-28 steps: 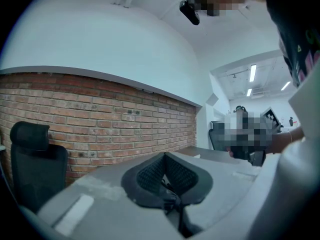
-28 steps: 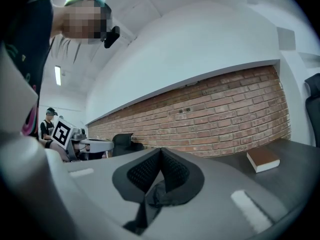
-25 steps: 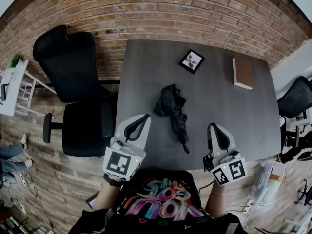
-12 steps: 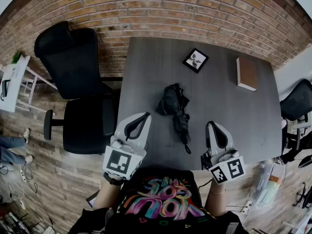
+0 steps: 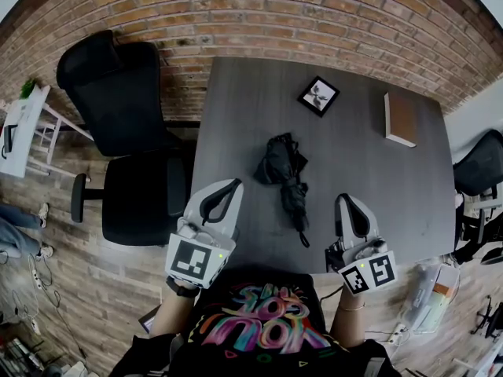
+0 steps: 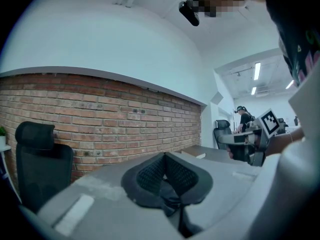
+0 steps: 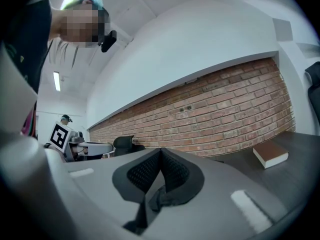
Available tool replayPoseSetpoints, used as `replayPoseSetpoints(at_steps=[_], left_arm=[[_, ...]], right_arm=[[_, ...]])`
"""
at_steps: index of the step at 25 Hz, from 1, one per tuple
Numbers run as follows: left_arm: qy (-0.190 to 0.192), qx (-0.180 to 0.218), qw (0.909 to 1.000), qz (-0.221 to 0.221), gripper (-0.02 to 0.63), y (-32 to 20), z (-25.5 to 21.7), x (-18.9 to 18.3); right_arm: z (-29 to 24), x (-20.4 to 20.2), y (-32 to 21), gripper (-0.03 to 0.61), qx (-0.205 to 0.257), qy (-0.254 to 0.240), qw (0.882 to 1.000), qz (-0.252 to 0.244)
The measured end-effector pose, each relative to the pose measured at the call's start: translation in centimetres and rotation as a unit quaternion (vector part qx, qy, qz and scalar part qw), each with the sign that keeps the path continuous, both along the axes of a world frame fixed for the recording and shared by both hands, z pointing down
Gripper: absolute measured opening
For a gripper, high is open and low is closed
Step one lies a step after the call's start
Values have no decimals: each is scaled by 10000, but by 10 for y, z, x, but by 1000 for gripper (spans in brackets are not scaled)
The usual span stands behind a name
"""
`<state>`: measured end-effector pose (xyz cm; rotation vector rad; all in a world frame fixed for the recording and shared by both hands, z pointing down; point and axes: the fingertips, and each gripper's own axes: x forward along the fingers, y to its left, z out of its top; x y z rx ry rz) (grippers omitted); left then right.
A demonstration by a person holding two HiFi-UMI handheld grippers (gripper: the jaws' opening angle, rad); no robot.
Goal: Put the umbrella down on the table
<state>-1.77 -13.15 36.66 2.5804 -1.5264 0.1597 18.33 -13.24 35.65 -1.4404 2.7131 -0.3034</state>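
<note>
umbrella (image 5: 287, 181) folded, flat mid-table (image 5: 236, 116) | left gripper (image 5: 233, 187) at its 8 o'clock, right gripper (image 5: 345, 202) at 4, both with fingers pressed together, empty | frame (image 5: 318, 96) at 1, book (image 5: 402, 118) at 2 | chair (image 5: 130, 148) at table's 9

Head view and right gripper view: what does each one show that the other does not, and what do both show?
Only the head view shows the folded black umbrella lying on the table, free of both grippers, and the small framed picture. Only the right gripper view shows the right gripper jaws from close, shut with nothing between them, and a ceiling light. Both show the brick wall, the book and the left gripper.
</note>
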Motion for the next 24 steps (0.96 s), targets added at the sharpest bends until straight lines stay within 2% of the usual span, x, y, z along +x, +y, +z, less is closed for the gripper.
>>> replayPoseSetpoints(at_steps=[24], left_arm=[[3, -13, 10000, -30, 0, 0, 1, -3]], right_arm=[[9, 2, -3, -2, -206, 39, 9997, 90]])
